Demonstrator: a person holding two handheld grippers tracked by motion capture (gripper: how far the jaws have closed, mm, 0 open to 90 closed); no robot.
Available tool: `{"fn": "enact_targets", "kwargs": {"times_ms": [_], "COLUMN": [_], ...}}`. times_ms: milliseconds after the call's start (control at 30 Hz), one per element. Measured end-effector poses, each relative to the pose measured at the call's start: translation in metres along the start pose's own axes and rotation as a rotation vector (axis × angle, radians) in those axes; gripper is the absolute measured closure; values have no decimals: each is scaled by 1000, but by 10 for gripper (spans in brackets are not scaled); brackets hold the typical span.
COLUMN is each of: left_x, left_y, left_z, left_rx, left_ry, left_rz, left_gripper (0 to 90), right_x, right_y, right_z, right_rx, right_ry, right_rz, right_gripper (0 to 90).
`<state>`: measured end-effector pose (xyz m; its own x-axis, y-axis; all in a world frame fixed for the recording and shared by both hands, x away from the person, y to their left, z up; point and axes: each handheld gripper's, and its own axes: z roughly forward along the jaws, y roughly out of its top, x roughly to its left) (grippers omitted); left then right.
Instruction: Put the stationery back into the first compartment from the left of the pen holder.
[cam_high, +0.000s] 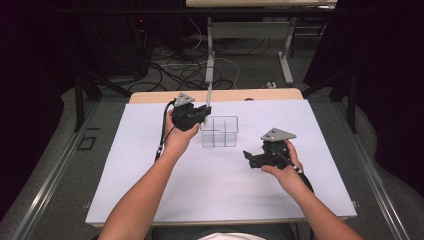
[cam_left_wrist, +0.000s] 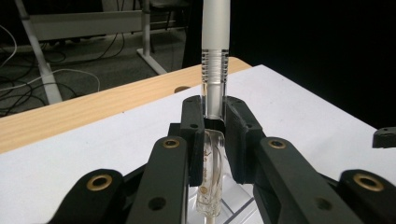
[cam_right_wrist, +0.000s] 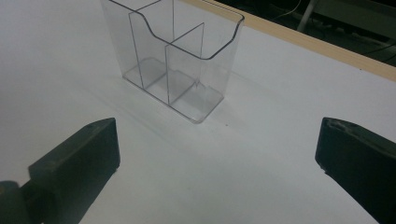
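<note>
Left gripper (cam_left_wrist: 215, 135) clamps a clear glass tube (cam_left_wrist: 215, 60) with a frosted white upper section, upright at the left edge of the clear divided organizer (cam_high: 220, 131). Right gripper (cam_high: 250, 156), jaws wide and empty, lies right of the organizer.

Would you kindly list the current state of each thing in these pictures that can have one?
Left gripper: shut on the glass tube, beside the organizer.
Glass tube: upright, clamped between the jaws.
Right gripper: open, nothing between its jaws.
Clear plastic organizer: upright on the white sheet, visible compartments empty.
</note>
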<state>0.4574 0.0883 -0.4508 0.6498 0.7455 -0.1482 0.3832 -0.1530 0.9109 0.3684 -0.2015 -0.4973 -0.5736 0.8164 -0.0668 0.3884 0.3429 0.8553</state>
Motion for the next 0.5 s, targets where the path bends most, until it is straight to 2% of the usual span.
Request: {"fn": "enact_targets", "kwargs": {"times_ms": [200, 500], "left_x": [1, 3], "left_y": [-4, -13], "left_z": [7, 16], "left_rx": [26, 58], "left_ry": [3, 9], "left_rz": [-2, -15], "left_gripper": [795, 794], "right_x": [-4, -14], "right_y": [-4, -10], "right_z": [0, 0], "right_rx": [23, 30], "right_ry": [-11, 2], "right_rz": [14, 105], "right_gripper": [0, 0]}}
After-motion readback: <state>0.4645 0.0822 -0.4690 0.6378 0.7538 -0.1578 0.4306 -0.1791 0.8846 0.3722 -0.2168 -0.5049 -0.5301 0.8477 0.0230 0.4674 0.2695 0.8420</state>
